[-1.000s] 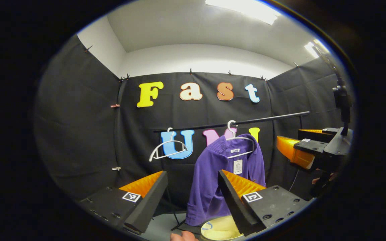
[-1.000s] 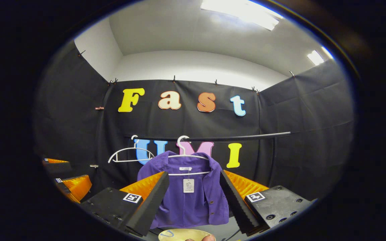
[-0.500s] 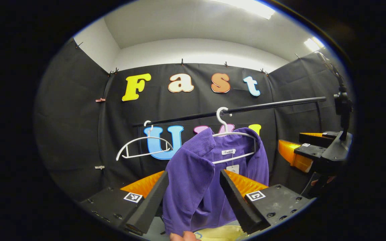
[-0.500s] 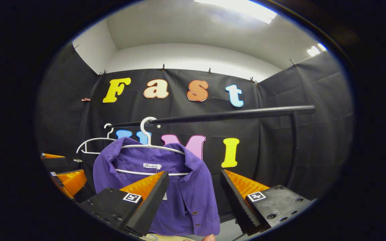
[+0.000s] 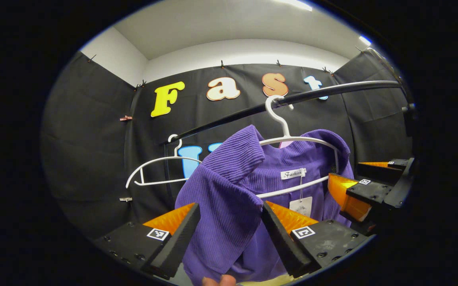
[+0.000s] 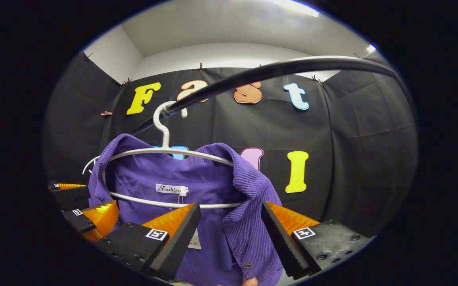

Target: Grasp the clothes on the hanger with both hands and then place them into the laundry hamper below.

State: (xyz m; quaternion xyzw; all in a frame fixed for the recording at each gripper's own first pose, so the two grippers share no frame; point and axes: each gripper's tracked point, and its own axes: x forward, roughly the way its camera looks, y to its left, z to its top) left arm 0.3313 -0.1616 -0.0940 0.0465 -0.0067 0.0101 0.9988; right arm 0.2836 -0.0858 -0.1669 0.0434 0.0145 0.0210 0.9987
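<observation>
Grippers both stood spread, pinching nothing — left gripper [image 5: 224, 234] framed the shirt [image 5: 229, 206] at one shoulder, right gripper [image 6: 229, 234] framed the other. Shirt hung on the hanger [image 6: 165, 151], its shoulder line running across between them — each about equally near.

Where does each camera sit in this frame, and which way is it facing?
Left gripper view: rides the open left gripper, looking forward and up at one shoulder of the purple shirt; a fingertip shows at the bottom, the right gripper at the right.
Right gripper view: rides the open right gripper, facing the shirt's other shoulder; the left gripper shows at the left.
Shared: shirt, white hanger, black rail.
</observation>
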